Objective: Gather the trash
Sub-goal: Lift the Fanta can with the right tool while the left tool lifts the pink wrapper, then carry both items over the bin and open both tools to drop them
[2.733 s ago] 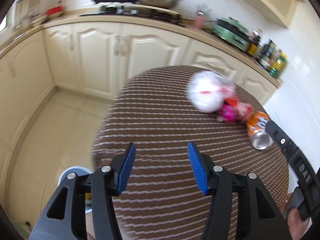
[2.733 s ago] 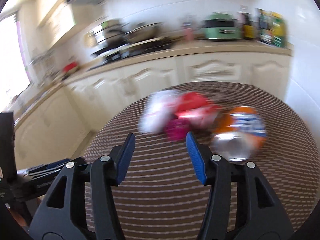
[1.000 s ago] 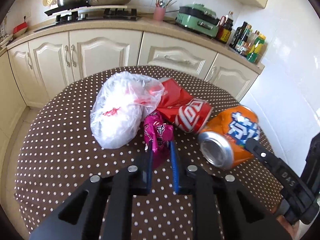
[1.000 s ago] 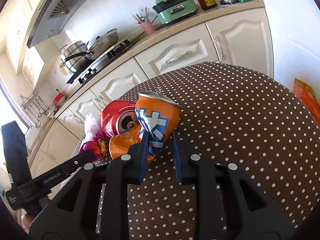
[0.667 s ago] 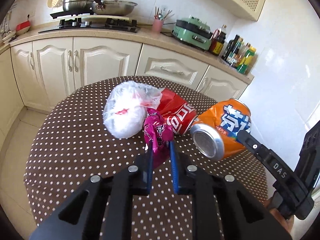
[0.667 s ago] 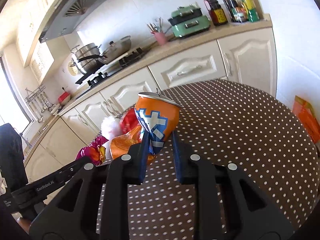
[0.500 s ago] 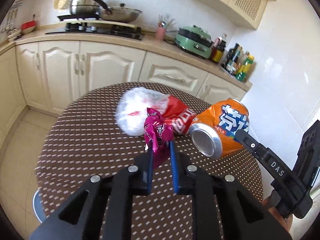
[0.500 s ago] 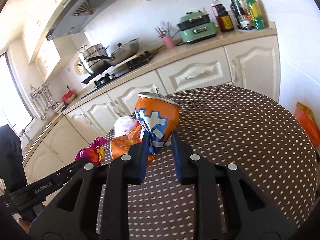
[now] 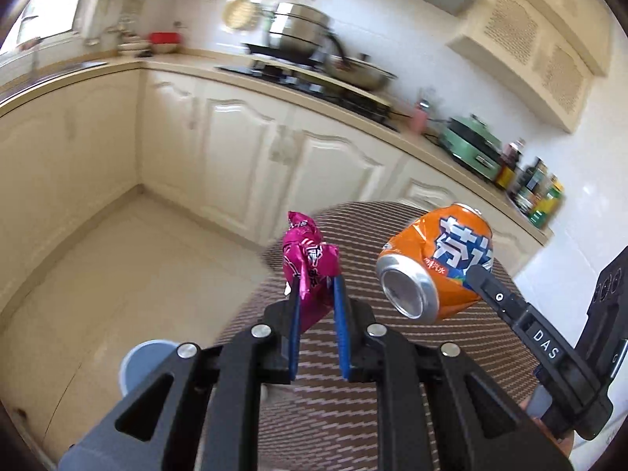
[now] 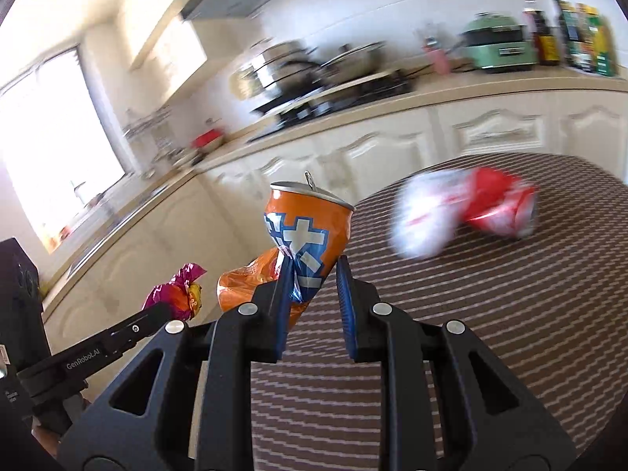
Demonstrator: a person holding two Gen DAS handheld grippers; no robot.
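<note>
In the left wrist view, a crumpled magenta wrapper (image 9: 310,259) with pale print sits at the centre of the frame, its twisted top pointing up. The left gripper (image 9: 317,306) is clamped on it: the 2 blue pads press its lower part from either side, and most of the wrapper stands out above the fingertips. To the right, an orange can (image 9: 435,263), dented, with blue and white lettering and its silver bottom facing the camera, is pinched at its right side by the right gripper (image 9: 477,274), which reaches in from the lower right. Both pieces hang above the brown striped tablecloth (image 9: 314,412). A blue-grey round object (image 9: 145,361) shows on the floor at lower left, partly hidden.

In the right wrist view, the orange can (image 10: 306,231) stands upright at centre, pull tab on top, its crushed lower half squeezed between the right gripper's (image 10: 314,282) blue pads. The wrapper (image 10: 176,294) appears at lower left, at the tip of the left gripper (image 10: 157,314). In the upper right, blurred, a white plastic bag (image 10: 424,216) and a red can (image 10: 498,204) lie touching on the table.
</note>
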